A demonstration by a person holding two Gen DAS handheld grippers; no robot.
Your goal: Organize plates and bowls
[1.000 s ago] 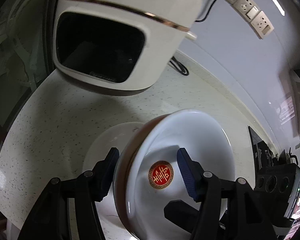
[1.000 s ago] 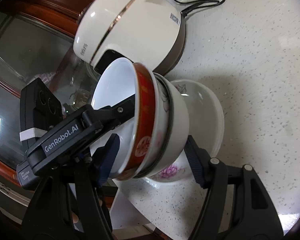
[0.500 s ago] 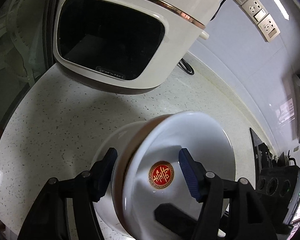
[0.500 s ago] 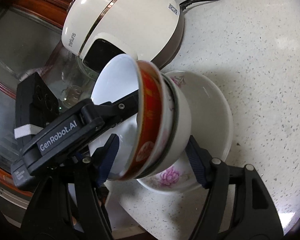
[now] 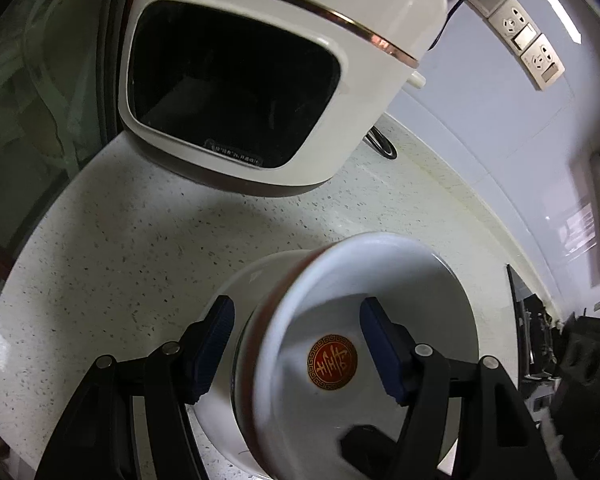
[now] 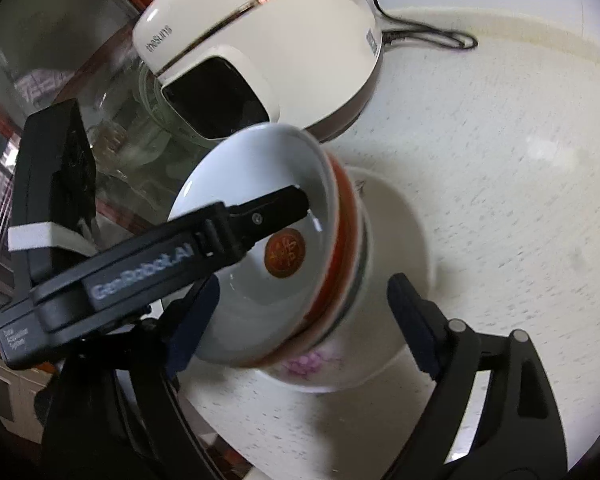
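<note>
A white bowl with a red emblem [image 5: 380,288] [image 6: 260,168], red-banded outside, is nested in a floral bowl [image 6: 354,316]. The pair leans tilted inside a wide floral dish [image 6: 404,236] [image 5: 236,280] on the counter. My left gripper [image 5: 300,340] is shut on the stack's near wall, with one finger [image 6: 276,210] inside the top bowl and the other against the outside. My right gripper [image 6: 302,312] straddles the stack with its jaws opening. Its right pad stands clear of the bowls. Its left pad is partly hidden behind the left gripper.
A cream rice cooker [image 5: 260,80] [image 6: 260,40] stands close behind the dish, its cord [image 6: 420,36] trailing to wall sockets [image 5: 520,32]. A glass cabinet door with a wooden frame [image 6: 40,60] borders the speckled counter [image 5: 120,260] on the left.
The right gripper's jaws have spread away from the stack and the gripper has rolled. The stack has tipped mouth-upward and settled lower in the wide dish. The left gripper stays on the wall.
</note>
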